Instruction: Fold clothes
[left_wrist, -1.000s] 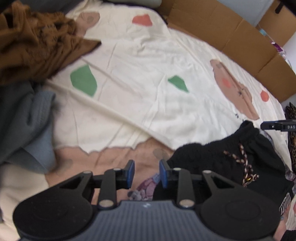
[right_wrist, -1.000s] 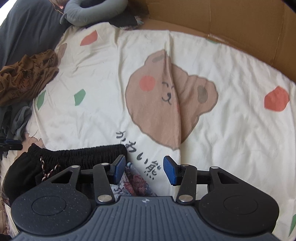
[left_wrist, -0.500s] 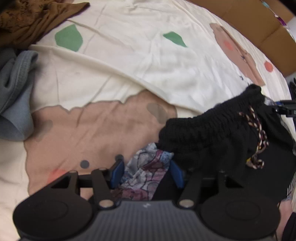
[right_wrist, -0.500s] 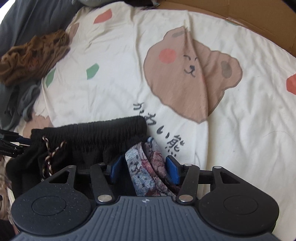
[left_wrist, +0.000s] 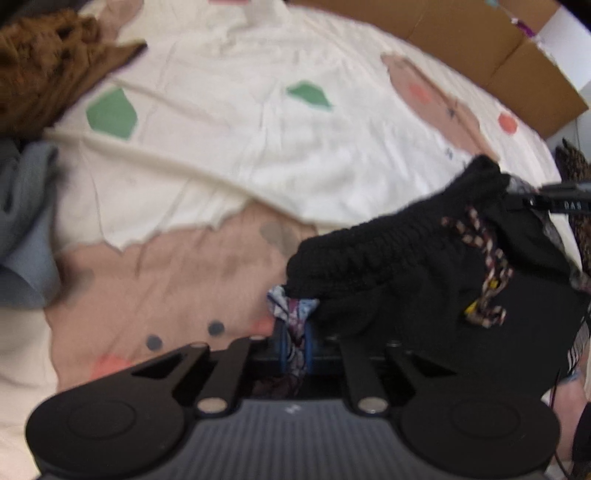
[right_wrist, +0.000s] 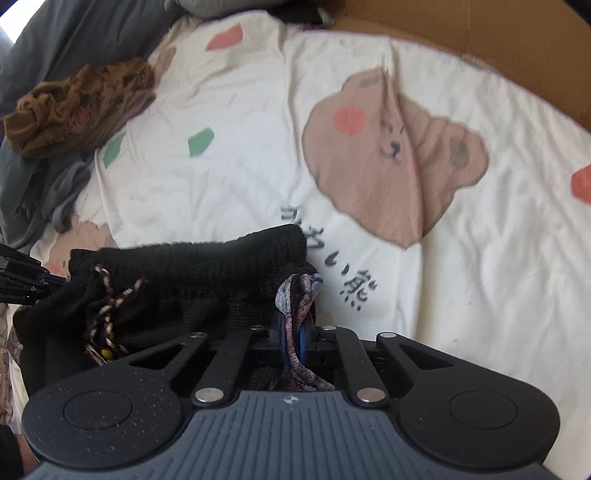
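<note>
Black shorts with an elastic waistband, a braided drawstring and a patterned lining are held between both grippers, raised a little off the bed. My left gripper is shut on the patterned fabric edge at the left end of the waistband. My right gripper is shut on the patterned fabric at the other end of the shorts. The right gripper's tip shows at the right edge of the left wrist view. The lower part of the shorts is hidden below the grippers.
A cream bedsheet with a bear print covers the bed. A crumpled brown garment and grey clothes lie at the left. Cardboard lines the far edge.
Both grippers went from open beside the shorts to shut on the patterned fabric at each waistband end. The shorts now hang stretched between them.
</note>
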